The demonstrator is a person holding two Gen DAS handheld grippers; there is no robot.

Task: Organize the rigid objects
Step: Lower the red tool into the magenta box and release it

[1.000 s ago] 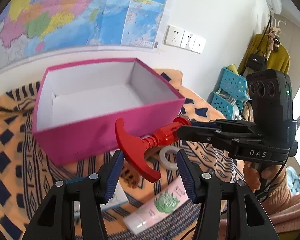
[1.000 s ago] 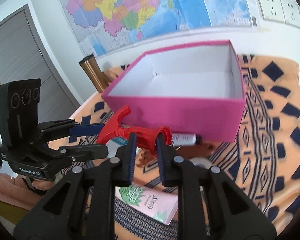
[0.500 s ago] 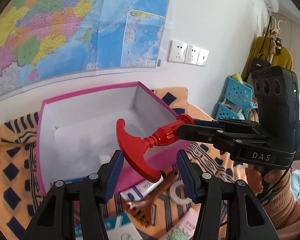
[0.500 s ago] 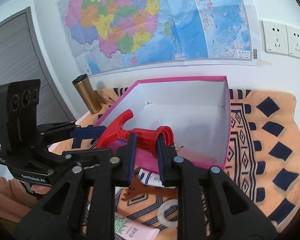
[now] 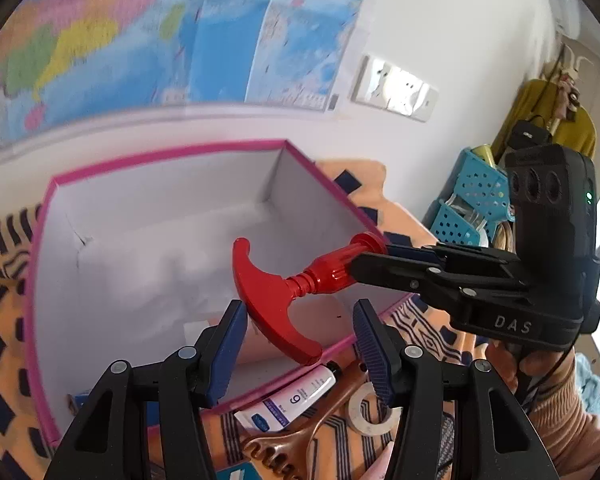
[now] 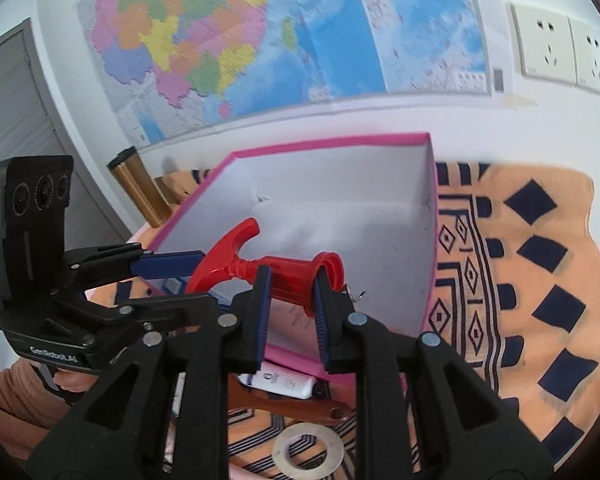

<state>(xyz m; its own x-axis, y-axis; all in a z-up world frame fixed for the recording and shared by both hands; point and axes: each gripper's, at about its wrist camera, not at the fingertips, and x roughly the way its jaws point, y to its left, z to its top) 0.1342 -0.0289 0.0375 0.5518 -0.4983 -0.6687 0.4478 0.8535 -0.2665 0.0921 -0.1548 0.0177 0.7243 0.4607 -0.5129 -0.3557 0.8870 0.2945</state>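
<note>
Wall map (image 6: 260, 40) and sockets (image 6: 560, 44) form the backdrop; below them a table under an orange patterned cloth (image 6: 540, 280) carries an open pink box (image 6: 430, 240) with a bare white floor. The right hand-held gripper (image 6: 288, 304) is clamped narrowly on the barrel of a red T-handled tool (image 6: 296, 276), which hangs over the near part of the box, handle toward the left. The left hand-held gripper (image 5: 300, 344) stands part-open with its pads either side of the curved handle, apparently not pressing it; whether it touches cannot be told. On the cloth just outside the near box wall lie a white tube (image 5: 296, 396), a brown comb (image 5: 300, 440) and a tape ring (image 5: 370, 404).

Judged step: setting the tool into the box. Done well, the tool should be carried clear past the near wall, lowered until it is close to the floor, laid flat along one side to leave room for the remaining items, and only then released. The left pads should be kept clear of the handle so the tool is not snagged or tipped on release.
</note>
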